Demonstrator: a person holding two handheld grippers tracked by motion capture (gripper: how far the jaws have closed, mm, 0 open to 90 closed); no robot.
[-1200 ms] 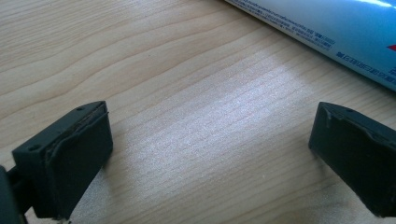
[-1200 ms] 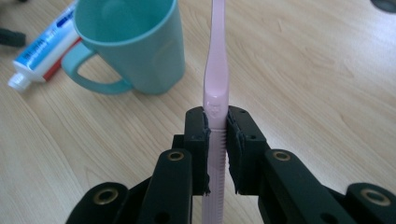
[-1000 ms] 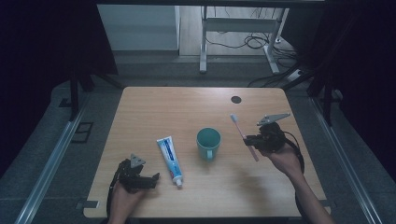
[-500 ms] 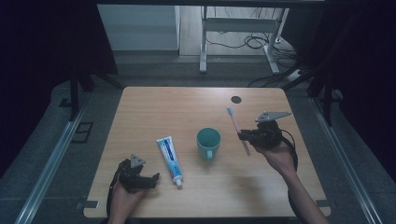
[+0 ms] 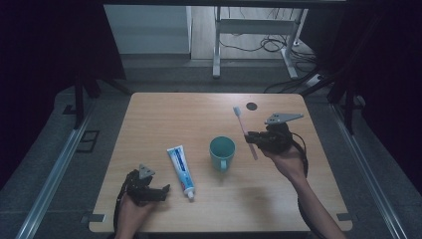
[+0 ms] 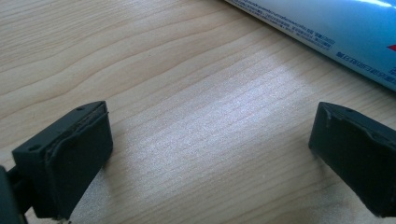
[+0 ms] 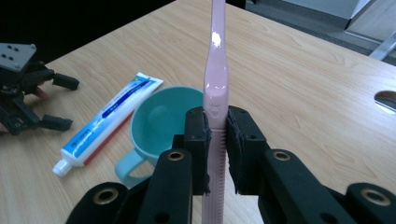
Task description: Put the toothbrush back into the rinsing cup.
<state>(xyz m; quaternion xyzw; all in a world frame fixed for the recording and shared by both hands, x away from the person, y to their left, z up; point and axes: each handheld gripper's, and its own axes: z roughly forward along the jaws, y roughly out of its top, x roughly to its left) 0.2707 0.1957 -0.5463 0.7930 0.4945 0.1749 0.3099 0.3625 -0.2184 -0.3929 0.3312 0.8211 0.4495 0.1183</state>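
The worktop [image 5: 164, 114] is pale wood with fine lines in it, and on it sit a round teal cup [image 5: 222, 152] with a handle and a flat blue and white toothpaste tube [image 5: 180, 170]. The right tool [image 7: 217, 140] is lifted above the worktop just right of the cup, its black jaws clenched on a thin, shiny pink toothbrush [image 7: 215, 88] whose white brush end points up and away. The left tool [image 5: 158, 191] rests low near the front edge, jaws wide apart and holding nothing, just beside the tube.
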